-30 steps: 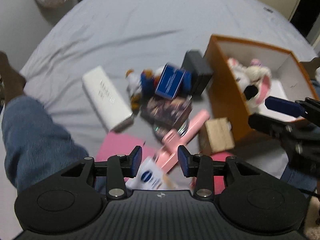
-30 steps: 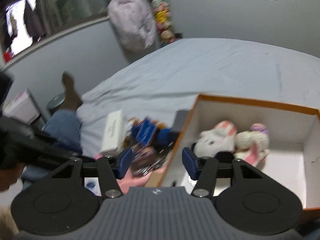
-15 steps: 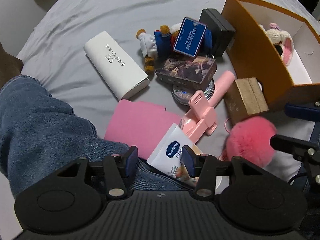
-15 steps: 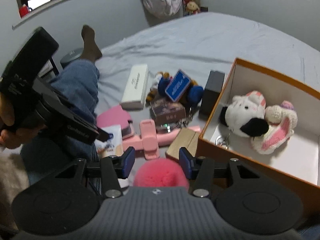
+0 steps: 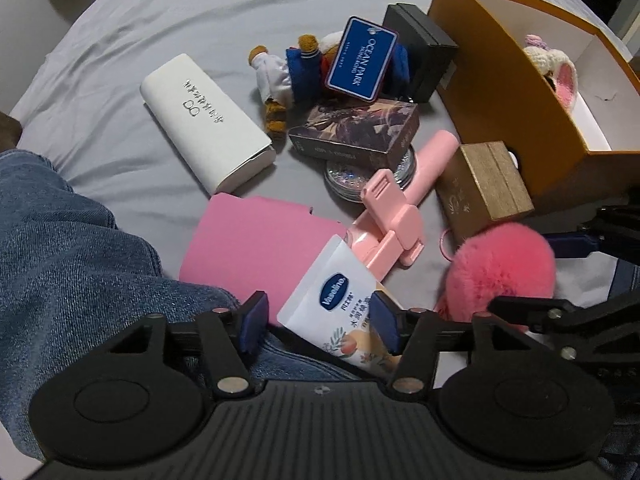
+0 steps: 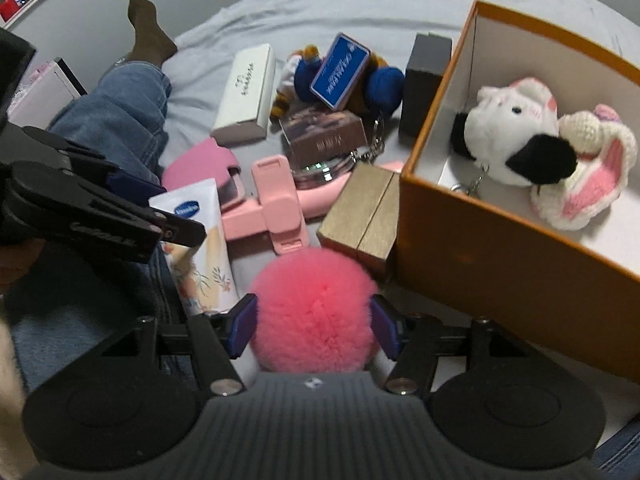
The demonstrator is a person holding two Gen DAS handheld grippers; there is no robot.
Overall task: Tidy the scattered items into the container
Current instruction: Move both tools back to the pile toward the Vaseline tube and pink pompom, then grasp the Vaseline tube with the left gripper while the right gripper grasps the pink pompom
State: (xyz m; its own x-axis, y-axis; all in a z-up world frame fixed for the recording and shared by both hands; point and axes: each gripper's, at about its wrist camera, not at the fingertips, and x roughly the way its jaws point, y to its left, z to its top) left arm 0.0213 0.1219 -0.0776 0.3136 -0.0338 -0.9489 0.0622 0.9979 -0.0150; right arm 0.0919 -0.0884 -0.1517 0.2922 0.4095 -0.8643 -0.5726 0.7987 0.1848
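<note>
Between the pads of our right claw (image 6: 314, 326), whose jaws are opening, sits the pink pompom (image 6: 314, 320) on the grey bed (image 5: 180, 20), ungripped. Our left claw (image 5: 320, 326), also opening, straddles the Vaseline tube (image 5: 340, 308) unclenched, near the orange box (image 6: 500, 248).

a fluffy pink pom-pom (image 6: 314, 312), an orange box (image 6: 500, 248) with white inside, grey bedsheet (image 5: 180, 20), blue jeans (image 5: 72, 264).
</note>
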